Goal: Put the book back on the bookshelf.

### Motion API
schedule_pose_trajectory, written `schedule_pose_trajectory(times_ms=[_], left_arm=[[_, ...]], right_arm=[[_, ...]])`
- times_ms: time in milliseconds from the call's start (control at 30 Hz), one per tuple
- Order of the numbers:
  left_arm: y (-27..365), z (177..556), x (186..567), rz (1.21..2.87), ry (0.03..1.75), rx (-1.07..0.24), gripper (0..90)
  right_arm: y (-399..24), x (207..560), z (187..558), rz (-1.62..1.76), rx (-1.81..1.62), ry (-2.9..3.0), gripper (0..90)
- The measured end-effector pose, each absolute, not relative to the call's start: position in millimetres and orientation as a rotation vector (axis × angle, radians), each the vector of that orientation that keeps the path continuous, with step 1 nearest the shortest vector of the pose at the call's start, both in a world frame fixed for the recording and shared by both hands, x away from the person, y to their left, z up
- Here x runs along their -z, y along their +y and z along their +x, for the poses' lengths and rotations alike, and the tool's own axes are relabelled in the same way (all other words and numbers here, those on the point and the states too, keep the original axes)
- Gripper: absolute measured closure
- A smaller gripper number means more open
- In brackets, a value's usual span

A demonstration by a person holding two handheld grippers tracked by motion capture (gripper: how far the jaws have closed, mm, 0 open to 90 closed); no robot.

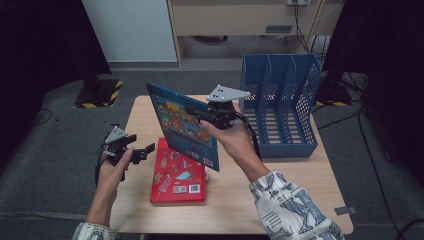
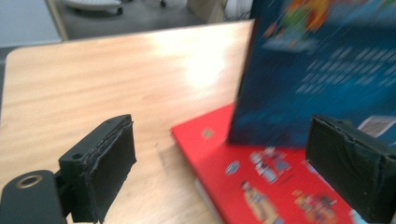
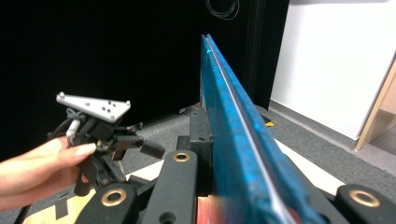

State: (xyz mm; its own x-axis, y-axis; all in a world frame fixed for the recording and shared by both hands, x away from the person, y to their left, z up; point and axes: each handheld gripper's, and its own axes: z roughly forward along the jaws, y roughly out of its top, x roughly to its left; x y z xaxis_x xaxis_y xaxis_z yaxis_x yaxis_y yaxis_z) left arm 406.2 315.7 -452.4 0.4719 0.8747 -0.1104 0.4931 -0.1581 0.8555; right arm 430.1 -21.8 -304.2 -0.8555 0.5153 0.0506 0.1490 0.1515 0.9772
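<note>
The blue book (image 1: 182, 125) hangs tilted in the air above the table (image 1: 280, 175), pinched along one edge by the right gripper (image 1: 212, 117), whose jaws are pressed tight on the cover; in the right gripper view the book (image 3: 233, 135) runs edge-on away from the camera. Its lower corner hovers just over the red book (image 1: 177, 172), which lies flat on the table beneath it. The file rack (image 1: 280, 105) stands to the right of the blue book, slots facing the person, and looks like the likely destination.

The left gripper (image 1: 135, 150) sits to the left of the blue book, low near the table, its jaws spread with nothing between them.

The main risk seems to be the grip itself: a thin book held at one edge can pivot or slide out under its own weight, dropping onto the red book. Swinging it toward the rack, a corner could catch a divider and knock the rack or twist the book loose. The spread left gripper, if brought in carelessly, could nudge the red book off the table edge.
</note>
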Motion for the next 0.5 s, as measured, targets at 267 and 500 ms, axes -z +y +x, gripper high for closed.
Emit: schedule_pose_trajectory(times_ms=[267,500], left_arm=[[322,405,474,1.912,1.226,-0.660,7.8],[345,406,491,1.838,1.327,-0.599,7.8]], right_arm=[[-32,301,434,0.683,-1.756,2.112,82.5],[-42,298,440,0.719,-1.733,2.080,82.4]])
